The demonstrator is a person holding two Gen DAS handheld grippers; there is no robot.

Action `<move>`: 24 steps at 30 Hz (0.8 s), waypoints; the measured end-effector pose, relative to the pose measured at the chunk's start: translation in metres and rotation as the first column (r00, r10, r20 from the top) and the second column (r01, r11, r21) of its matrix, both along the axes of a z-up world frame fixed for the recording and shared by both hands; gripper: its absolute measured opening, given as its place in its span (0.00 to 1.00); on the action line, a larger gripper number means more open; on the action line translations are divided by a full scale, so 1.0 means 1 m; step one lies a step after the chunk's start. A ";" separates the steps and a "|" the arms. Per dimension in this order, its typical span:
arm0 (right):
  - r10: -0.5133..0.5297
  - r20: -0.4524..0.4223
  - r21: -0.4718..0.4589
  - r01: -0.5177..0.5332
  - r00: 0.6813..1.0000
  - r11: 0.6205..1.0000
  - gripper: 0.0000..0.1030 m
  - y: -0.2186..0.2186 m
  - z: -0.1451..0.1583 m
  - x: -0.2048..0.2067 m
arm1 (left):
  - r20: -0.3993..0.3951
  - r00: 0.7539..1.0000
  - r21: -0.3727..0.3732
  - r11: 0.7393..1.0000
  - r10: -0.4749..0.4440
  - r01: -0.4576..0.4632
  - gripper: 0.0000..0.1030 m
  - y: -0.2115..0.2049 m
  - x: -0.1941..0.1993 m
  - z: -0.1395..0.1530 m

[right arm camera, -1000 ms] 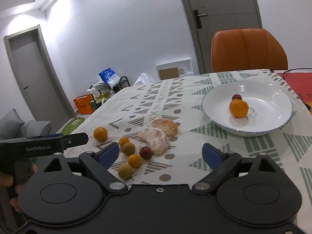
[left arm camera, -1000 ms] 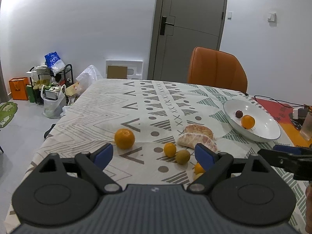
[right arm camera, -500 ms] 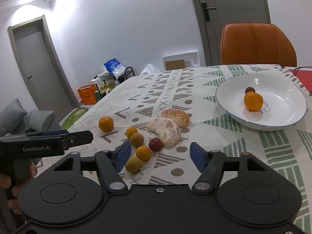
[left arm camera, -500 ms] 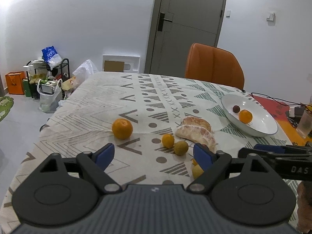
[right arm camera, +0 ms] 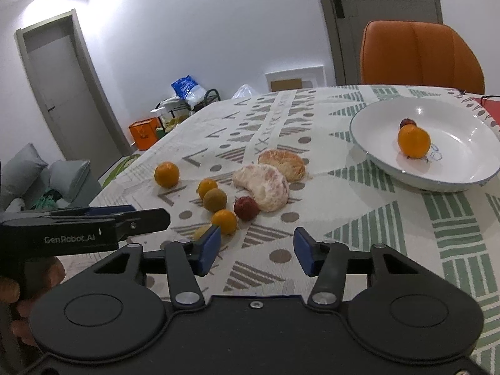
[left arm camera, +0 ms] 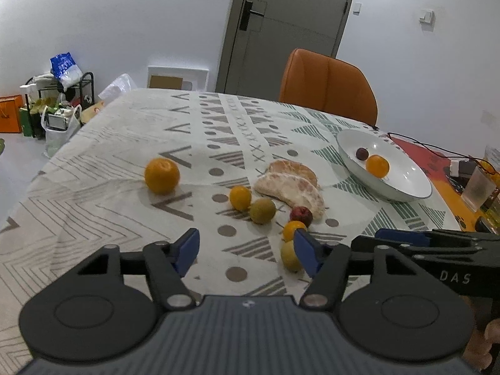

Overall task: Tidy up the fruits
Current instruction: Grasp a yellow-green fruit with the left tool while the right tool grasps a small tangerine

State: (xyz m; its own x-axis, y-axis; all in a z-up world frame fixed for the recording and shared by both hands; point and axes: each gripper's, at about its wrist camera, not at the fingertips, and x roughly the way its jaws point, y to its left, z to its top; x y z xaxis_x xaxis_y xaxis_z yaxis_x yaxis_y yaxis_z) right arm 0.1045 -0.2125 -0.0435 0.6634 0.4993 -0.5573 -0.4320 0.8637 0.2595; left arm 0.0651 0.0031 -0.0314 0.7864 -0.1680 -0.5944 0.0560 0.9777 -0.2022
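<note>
The patterned tablecloth (left arm camera: pixel 125 162) is covering the table and carrying all the fruit. The white bowl (right arm camera: pixel 462 175) is sitting at the far right, holding 1 orange (right arm camera: pixel 413 141) with 1 dark plum (right arm camera: pixel 407 122) just behind it.

The left gripper (left arm camera: pixel 247 251) is hovering low over the cloth with its jaws standing wide apart, holding nothing; its right blue pad (left arm camera: pixel 307 254) is overlapping a yellow-green fruit (left arm camera: pixel 290 256) and a small orange fruit (left arm camera: pixel 293 228) in this view, and contact cannot be confirmed. The right gripper (right arm camera: pixel 256 253) is likewise gaping wide and gripping nothing, its left blue pad (right arm camera: pixel 208 248) lying just beside the same small orange fruit (right arm camera: pixel 224 221).

2 peeled citrus pieces are lying mid-table, touching each other: the nearer crescent segment (left arm camera: pixel 292 192) is running its long axis from near-right to far-left, and the rounder piece (left arm camera: pixel 293 170) is sitting behind it. A whole mandarin (left arm camera: pixel 162 175) is standing well apart to the left. A red fruit (left arm camera: pixel 301 215) is touching the crescent's near end. A brownish-green fruit (left arm camera: pixel 262 210) and a small orange kumquat (left arm camera: pixel 240 197) are sitting side by side, touching.
</note>
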 end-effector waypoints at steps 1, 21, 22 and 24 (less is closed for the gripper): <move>0.001 -0.004 -0.001 -0.001 1.000 1.000 0.50 0.000 -0.001 0.001 | -0.003 1.000 -0.007 1.000 -0.001 0.001 0.62 -0.001 0.001 -0.001; 0.013 -0.040 0.002 -0.013 0.999 1.000 0.40 -0.008 -0.015 0.012 | -0.050 0.996 -0.072 0.995 -0.074 0.070 0.44 -0.023 0.017 -0.019; 0.015 -0.040 0.001 -0.015 0.999 1.000 0.39 -0.007 -0.015 0.012 | -0.059 0.995 -0.072 0.995 -0.075 0.071 0.41 -0.024 0.019 -0.022; 0.020 -0.039 0.000 -0.020 0.999 1.000 0.39 -0.007 -0.015 0.012 | -0.068 0.995 -0.080 0.994 -0.079 0.074 0.27 -0.025 0.021 -0.025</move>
State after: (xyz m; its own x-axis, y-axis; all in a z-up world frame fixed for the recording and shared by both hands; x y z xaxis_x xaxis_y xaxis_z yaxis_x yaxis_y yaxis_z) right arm 0.1169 -0.2199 -0.0585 0.6310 0.5119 -0.5829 -0.4387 0.8552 0.2762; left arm 0.0864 -0.0216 -0.0561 0.7260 -0.2740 -0.6308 0.1130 0.9523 -0.2835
